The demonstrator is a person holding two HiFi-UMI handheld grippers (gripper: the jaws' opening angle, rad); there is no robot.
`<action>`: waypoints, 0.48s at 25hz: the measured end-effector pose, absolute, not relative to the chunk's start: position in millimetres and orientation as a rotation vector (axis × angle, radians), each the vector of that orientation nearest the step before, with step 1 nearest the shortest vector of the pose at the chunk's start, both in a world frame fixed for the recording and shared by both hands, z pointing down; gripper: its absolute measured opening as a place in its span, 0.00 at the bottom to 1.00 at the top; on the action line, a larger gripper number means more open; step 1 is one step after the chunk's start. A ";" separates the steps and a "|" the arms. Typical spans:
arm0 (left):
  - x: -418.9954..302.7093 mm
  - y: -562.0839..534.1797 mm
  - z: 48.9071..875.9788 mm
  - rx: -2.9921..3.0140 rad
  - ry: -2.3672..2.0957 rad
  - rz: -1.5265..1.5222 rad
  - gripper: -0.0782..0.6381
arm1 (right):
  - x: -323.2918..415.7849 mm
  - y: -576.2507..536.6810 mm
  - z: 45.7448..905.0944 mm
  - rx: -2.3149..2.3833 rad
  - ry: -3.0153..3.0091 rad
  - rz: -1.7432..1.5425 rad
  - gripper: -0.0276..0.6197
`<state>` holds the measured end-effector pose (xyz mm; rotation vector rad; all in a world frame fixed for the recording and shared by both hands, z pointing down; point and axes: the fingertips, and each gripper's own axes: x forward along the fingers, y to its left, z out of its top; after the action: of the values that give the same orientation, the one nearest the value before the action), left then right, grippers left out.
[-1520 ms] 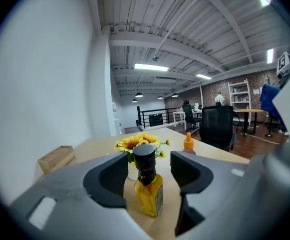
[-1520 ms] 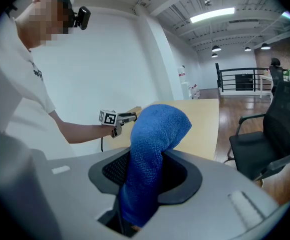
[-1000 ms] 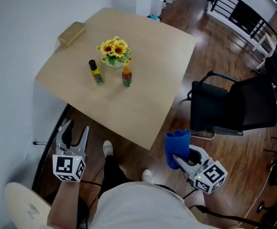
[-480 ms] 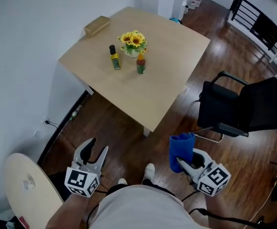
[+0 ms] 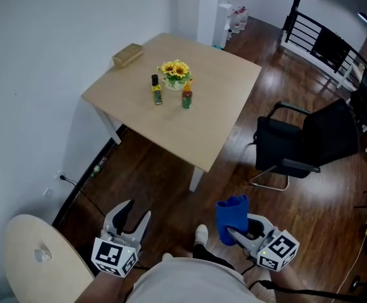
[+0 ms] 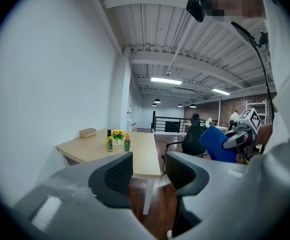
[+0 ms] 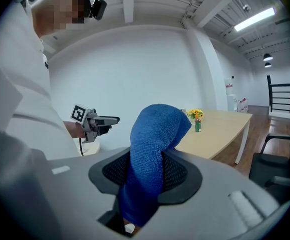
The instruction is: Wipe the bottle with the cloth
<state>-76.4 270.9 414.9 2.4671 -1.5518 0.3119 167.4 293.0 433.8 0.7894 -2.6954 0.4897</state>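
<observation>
Blue cloth (image 5: 232, 214) is hanging clamped in our right gripper (image 5: 237, 232). We are judging this the approach step: the bottles (image 5: 157, 91) are standing on the bench (image 5: 215, 128), well apart from us. Next, our left gripper (image 5: 136, 212), jaws apart and empty, is needing to take one.

On the table (image 5: 215, 106), the left bottle (image 5: 156, 90) and the right bottle (image 5: 187, 98) stand side by side just before a flower pot (image 5: 175, 74). A box (image 5: 127, 55) sits behind them at the far left edge. A chair (image 5: 309, 144) stands right of the table. Well apart from it, above the floor (image 5: 164, 175), the left hand-held gripper (image 5: 137, 209) hangs left of the right hand-held gripper (image 5: 239, 227), which has the cloth (image 5: 232, 214) in it.
</observation>
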 end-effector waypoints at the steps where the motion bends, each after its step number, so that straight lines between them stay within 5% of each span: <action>1: -80.6 281.3 416.3 2.472 -1.543 0.310 0.41 | 159.3 304.0 433.1 0.794 -2.695 0.486 0.28; 12: -110.8 376.1 436.1 2.519 -1.438 0.289 0.40 | 97.8 397.6 431.3 0.760 -2.685 0.417 0.28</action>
<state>-110.8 376.1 436.1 2.5187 -1.4384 0.2886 97.8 397.6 431.3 0.7597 -2.6846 0.4171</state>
